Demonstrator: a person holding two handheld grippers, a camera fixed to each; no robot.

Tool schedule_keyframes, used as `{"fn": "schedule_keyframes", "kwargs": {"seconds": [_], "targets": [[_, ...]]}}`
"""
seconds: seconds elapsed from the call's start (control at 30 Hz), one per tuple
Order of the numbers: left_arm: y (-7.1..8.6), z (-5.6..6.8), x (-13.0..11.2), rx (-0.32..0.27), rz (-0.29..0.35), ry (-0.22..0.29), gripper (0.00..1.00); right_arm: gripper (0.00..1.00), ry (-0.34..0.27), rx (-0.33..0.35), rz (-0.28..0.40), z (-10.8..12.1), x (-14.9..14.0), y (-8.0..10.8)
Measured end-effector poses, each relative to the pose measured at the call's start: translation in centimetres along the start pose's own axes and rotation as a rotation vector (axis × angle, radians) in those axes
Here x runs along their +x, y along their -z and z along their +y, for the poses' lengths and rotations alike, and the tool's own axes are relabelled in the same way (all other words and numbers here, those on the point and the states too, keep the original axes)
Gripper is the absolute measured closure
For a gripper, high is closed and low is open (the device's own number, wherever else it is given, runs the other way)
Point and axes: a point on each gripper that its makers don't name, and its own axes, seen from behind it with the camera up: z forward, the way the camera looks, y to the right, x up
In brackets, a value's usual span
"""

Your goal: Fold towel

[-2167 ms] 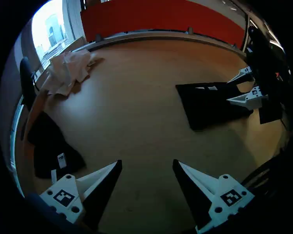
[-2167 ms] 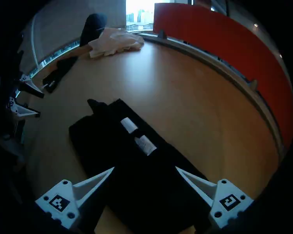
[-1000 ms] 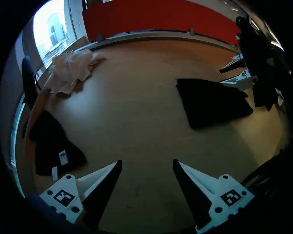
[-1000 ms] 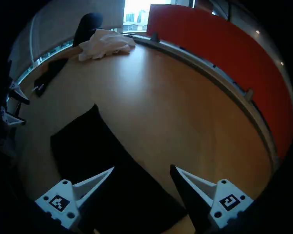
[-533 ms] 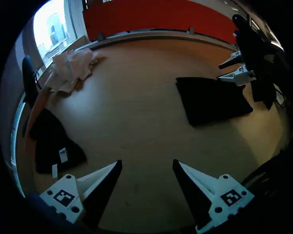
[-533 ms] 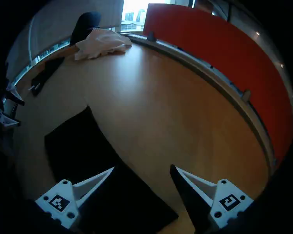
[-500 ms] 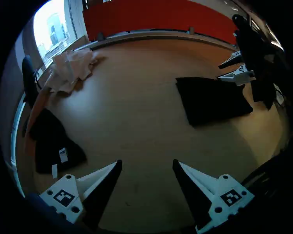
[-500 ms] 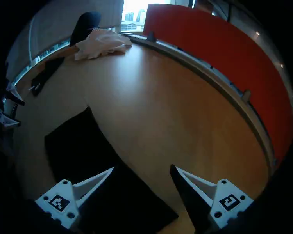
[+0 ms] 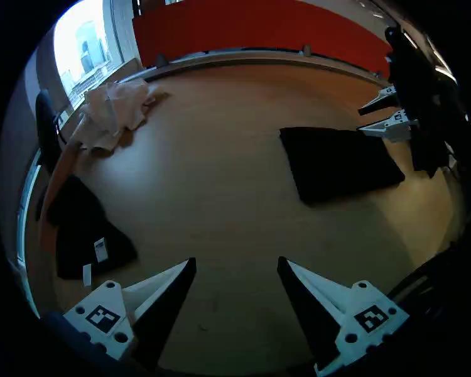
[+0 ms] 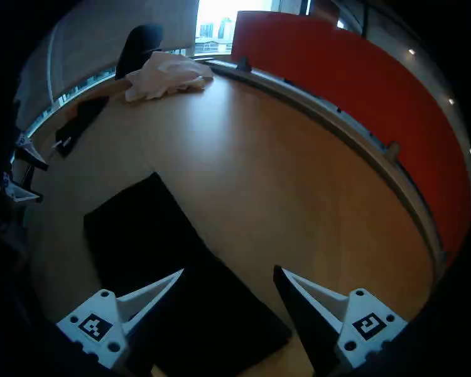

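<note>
A black folded towel (image 9: 339, 162) lies flat on the wooden table, right of centre in the left gripper view. In the right gripper view the same black towel (image 10: 166, 264) spreads under and ahead of my right gripper (image 10: 229, 276), which hangs open just above its near part. My left gripper (image 9: 235, 264) is open over bare wood, well away from the towel. The left gripper view also catches the right gripper (image 9: 386, 113) at the towel's far right edge, with a dark sleeve behind it.
A crumpled pale cloth (image 9: 113, 113) (image 10: 163, 75) sits at the far corner of the table (image 9: 223, 188). Another black cloth with white tags (image 9: 85, 232) (image 10: 78, 119) lies at the left edge. A red partition (image 9: 254, 28) (image 10: 361, 94) runs along the far edge.
The towel's white labels, visible 2.2 s ago, are now folded out of sight. The right gripper has drawn back a little and risen slightly. The left gripper has barely moved.
</note>
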Motion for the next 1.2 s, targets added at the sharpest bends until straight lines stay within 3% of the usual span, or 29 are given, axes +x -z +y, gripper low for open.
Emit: {"fn": "schedule_keyframes", "kwargs": {"seconds": [0.57, 1.2], "targets": [[0.3, 0.3, 0.0, -0.004, 0.005, -0.007, 0.04, 0.0, -0.057, -0.005, -0.014, -1.9, -6.1, 4.5], [0.9, 0.5, 0.0, 0.0, 0.016, -0.01, 0.04, 0.0, -0.095, -0.009, -0.052, -3.4, -12.0, 8.1]]}}
